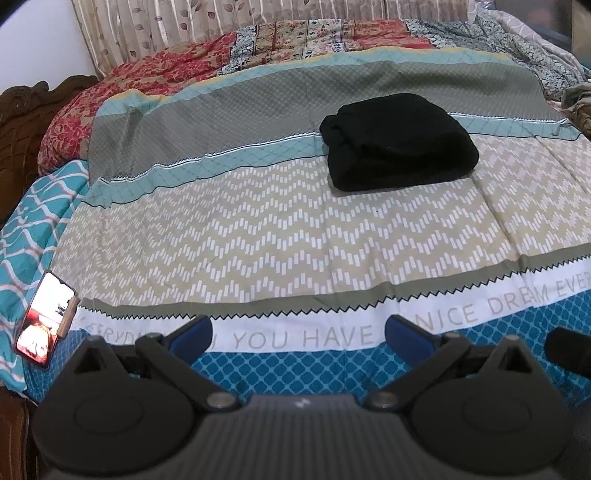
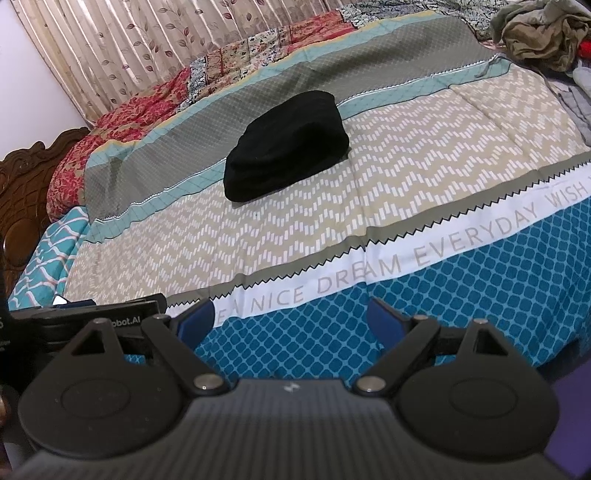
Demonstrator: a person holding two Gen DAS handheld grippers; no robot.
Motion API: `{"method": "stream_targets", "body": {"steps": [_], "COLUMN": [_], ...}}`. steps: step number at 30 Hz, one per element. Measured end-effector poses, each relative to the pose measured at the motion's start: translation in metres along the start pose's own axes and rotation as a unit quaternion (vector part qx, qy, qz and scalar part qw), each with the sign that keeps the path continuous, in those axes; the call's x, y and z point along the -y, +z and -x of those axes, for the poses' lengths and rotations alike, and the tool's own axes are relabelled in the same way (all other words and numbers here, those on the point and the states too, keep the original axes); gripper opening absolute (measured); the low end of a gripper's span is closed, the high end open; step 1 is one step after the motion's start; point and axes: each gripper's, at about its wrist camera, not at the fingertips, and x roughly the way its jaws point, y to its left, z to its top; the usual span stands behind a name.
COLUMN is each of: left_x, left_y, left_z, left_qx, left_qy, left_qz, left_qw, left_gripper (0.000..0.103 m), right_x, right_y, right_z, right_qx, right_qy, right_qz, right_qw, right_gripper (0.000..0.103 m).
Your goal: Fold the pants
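Black pants [image 1: 397, 142] lie folded into a thick square bundle on the patterned bedsheet [image 1: 258, 229], far from both grippers. In the right wrist view the same pants [image 2: 288, 146] rest in the middle of the bed. My left gripper [image 1: 299, 332] hovers over the near edge of the bed, open, with nothing between its blue pads [image 1: 194, 334]. My right gripper [image 2: 291, 317] is open too and empty, over the blue band of the bedsheet [image 2: 461, 280]. The left gripper's body [image 2: 92, 314] shows at the left edge of the right wrist view.
A lit phone [image 1: 44, 319] leans at the bed's left edge. A carved wooden headboard [image 2: 26, 192] stands at the left. A pile of loose clothes [image 2: 543, 33] sits at the far right. A red floral blanket [image 1: 147, 77] and curtains [image 2: 129, 48] run along the back.
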Motion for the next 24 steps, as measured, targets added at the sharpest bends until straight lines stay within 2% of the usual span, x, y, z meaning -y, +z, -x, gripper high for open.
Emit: {"method": "stream_targets", "body": {"steps": [8,24], "left_x": [-0.0027,0.0014], "left_y": [-0.0015,0.0006], "left_z": [-0.0076,0.0001], "left_qx": [-0.017,-0.003], "left_qy": [0.006,-0.012], "left_qz": [0.007,-0.004], "left_qw": [0.9998,0.9999], "left_gripper": [0.103,0.103], "right_x": [0.0036,0.0022], "right_y": [0.0001,0.0035], "right_z": [-0.0024,0.0026], "right_qx": [-0.008,0.014], "right_qy": [0.002,0.0], "right_qz": [-0.006,-0.001], "right_qw": [1.0,1.0], "right_gripper": [0.091,0.091]}}
